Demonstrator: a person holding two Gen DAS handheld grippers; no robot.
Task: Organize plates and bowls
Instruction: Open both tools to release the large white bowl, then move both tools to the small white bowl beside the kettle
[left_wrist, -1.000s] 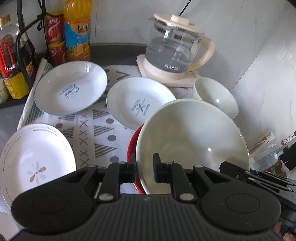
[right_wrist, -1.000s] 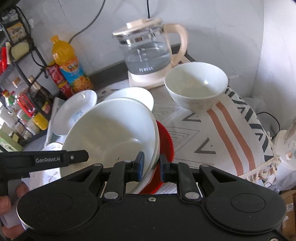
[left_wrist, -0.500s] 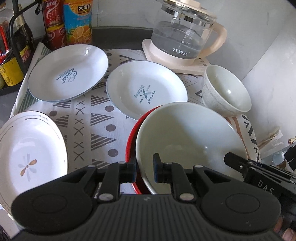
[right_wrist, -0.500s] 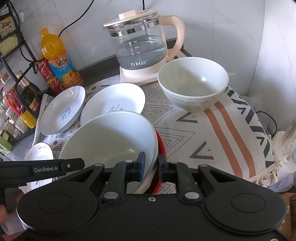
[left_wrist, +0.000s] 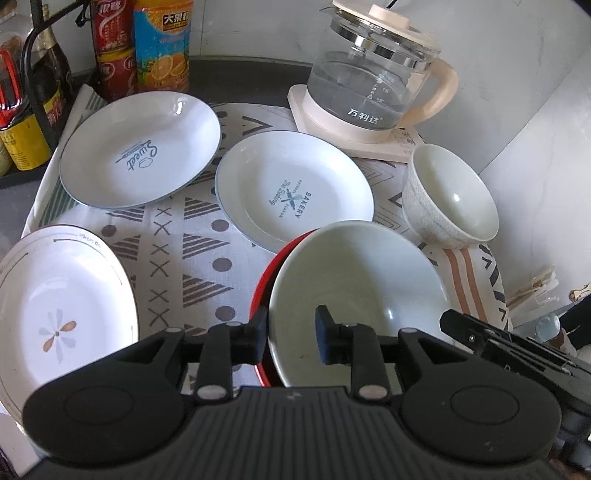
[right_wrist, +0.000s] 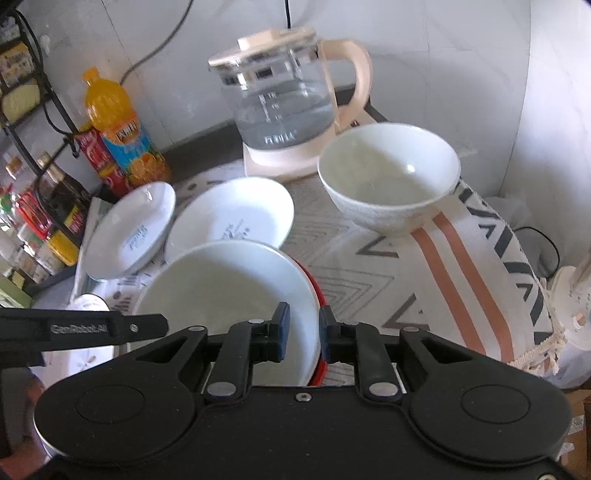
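Both grippers are letting go now. The left gripper (left_wrist: 290, 334) is spreading its fingers, the rim of the large white bowl (left_wrist: 356, 284) between them but no longer pinched. The right gripper (right_wrist: 302, 332) is opening too, straddling the opposite rim at lower centre. The bowl is sitting in the red dish (left_wrist: 263, 284). My read: widen fully and back straight off so the pads aren't dragging the rim. The red dish is mostly hidden beneath the bowl. The flower plate (left_wrist: 62, 314) is cut off lower left.
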